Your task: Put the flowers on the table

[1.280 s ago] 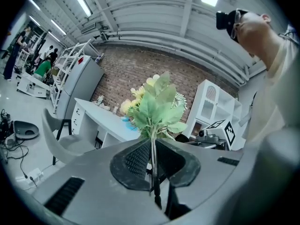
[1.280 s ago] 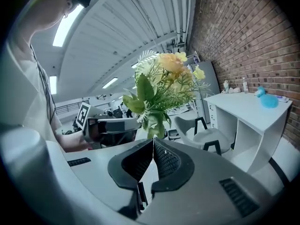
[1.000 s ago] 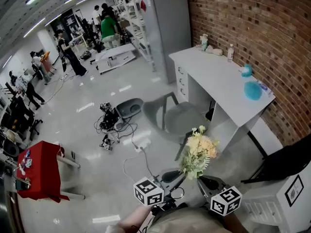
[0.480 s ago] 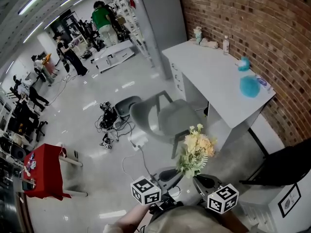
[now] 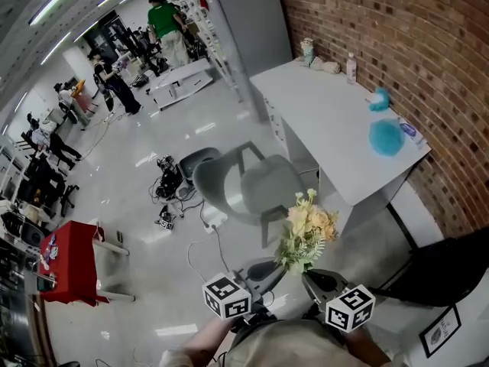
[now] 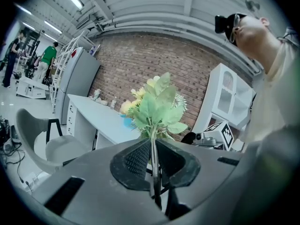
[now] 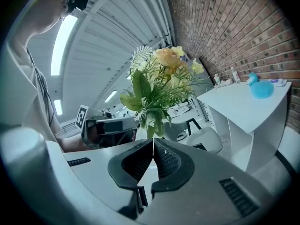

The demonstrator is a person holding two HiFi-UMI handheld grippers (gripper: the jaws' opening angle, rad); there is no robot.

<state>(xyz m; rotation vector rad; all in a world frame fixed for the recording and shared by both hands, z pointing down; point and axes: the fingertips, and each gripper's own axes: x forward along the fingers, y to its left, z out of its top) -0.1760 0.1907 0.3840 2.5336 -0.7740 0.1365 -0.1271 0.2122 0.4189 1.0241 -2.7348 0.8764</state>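
A bunch of yellow and cream artificial flowers [image 5: 307, 229] with green leaves stands upright in front of me, above the floor. My left gripper [image 6: 153, 146] is shut on its thin green stems [image 6: 153, 139], which run down between the jaws. The right gripper [image 7: 153, 145] sits close beside it at the right, jaws shut tip to tip with nothing between them; the flowers [image 7: 161, 81] rise just beyond it. In the head view the left gripper [image 5: 263, 272] and right gripper [image 5: 319, 283] sit below the bouquet. The white table [image 5: 328, 117] stands ahead against the brick wall.
A grey chair [image 5: 252, 186] stands between me and the table. On the table lie a blue round thing [image 5: 386, 136], a small blue thing [image 5: 380, 99], a bottle [image 5: 351, 69] and a cup [image 5: 307, 50]. Cables [image 5: 170, 186] lie on the floor. A red-covered stand [image 5: 65, 262] is at the left.
The head view has shifted so the table and chair sit nearer and lower in the picture. The flowers stay held in the left gripper. People at the back have moved.
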